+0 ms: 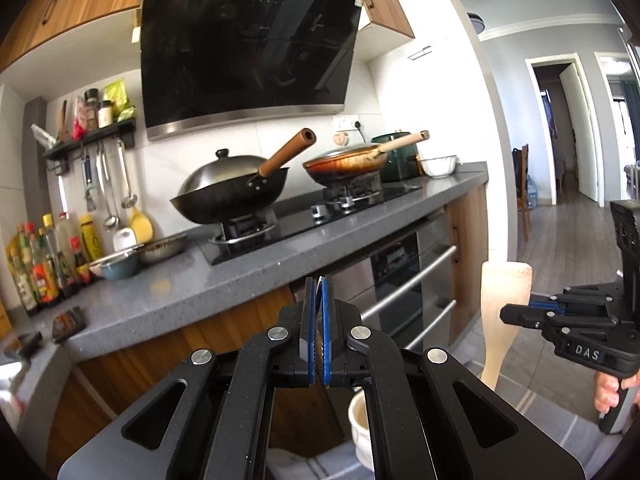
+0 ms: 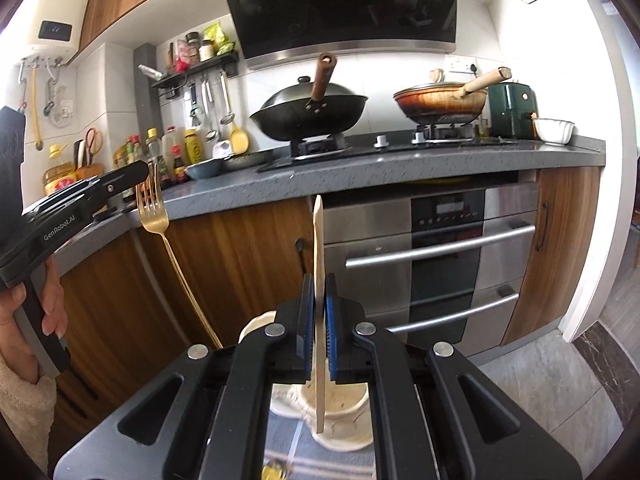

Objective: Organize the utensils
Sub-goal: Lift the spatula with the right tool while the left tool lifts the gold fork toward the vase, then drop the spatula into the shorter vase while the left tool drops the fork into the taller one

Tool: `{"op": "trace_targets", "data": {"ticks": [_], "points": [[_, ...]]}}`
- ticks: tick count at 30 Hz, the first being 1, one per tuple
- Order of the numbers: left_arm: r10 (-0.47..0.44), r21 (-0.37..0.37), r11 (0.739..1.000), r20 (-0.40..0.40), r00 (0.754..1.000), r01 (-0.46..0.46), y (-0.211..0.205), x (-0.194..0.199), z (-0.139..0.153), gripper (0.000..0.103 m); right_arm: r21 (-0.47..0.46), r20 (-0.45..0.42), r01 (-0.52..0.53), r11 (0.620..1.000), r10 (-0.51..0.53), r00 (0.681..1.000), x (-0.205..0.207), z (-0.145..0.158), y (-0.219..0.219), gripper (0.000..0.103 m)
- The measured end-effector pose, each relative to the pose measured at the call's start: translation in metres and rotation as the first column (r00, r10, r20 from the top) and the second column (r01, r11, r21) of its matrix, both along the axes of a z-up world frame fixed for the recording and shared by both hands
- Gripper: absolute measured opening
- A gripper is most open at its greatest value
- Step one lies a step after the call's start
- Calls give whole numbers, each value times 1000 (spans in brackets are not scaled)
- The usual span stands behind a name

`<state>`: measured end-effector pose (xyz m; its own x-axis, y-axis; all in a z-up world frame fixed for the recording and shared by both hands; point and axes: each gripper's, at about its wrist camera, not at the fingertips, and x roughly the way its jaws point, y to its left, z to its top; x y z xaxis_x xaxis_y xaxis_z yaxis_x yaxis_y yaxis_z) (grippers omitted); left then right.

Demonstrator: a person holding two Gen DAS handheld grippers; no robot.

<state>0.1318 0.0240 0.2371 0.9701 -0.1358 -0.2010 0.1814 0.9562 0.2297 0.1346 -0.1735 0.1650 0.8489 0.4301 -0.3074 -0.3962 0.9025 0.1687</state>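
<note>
Our right gripper (image 2: 319, 300) pinches a wooden spatula (image 2: 319, 280) mid-shaft, upright over the cream holder (image 2: 344, 420); light and stiff, we judge. Our left gripper (image 1: 319, 312) clamps a gold fork (image 2: 154, 204), thin and likely slippery. Beyond lies a grey counter (image 2: 360, 172) with woks.

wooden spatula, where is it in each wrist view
Left wrist: the wooden spatula stands upright at the right edge, flat face showing, clamped in the right gripper.
Right wrist: centre, edge-on between the gripper's fingers, its lower end over the cream holder.
Shared landmark: the black wok on the stove.
</note>
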Motion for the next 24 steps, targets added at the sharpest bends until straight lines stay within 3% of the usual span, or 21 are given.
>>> {"op": "trace_targets", "data": {"ticks": [9,17,24], "points": [[62,8,998,-14,998,-61,-5,45,-10,3,-13,1,49,999,-49,999,33,-10,2,5],[81,36,996,-121,989,-78,-10,78,-64,3,-25,-97,47,999,-49,994,59,-61,5,5],[70,65,996,-188,980,-59,-15,92,-95,3,-5,-138,61,998,-61,988,67,-81,-1,5]]}}
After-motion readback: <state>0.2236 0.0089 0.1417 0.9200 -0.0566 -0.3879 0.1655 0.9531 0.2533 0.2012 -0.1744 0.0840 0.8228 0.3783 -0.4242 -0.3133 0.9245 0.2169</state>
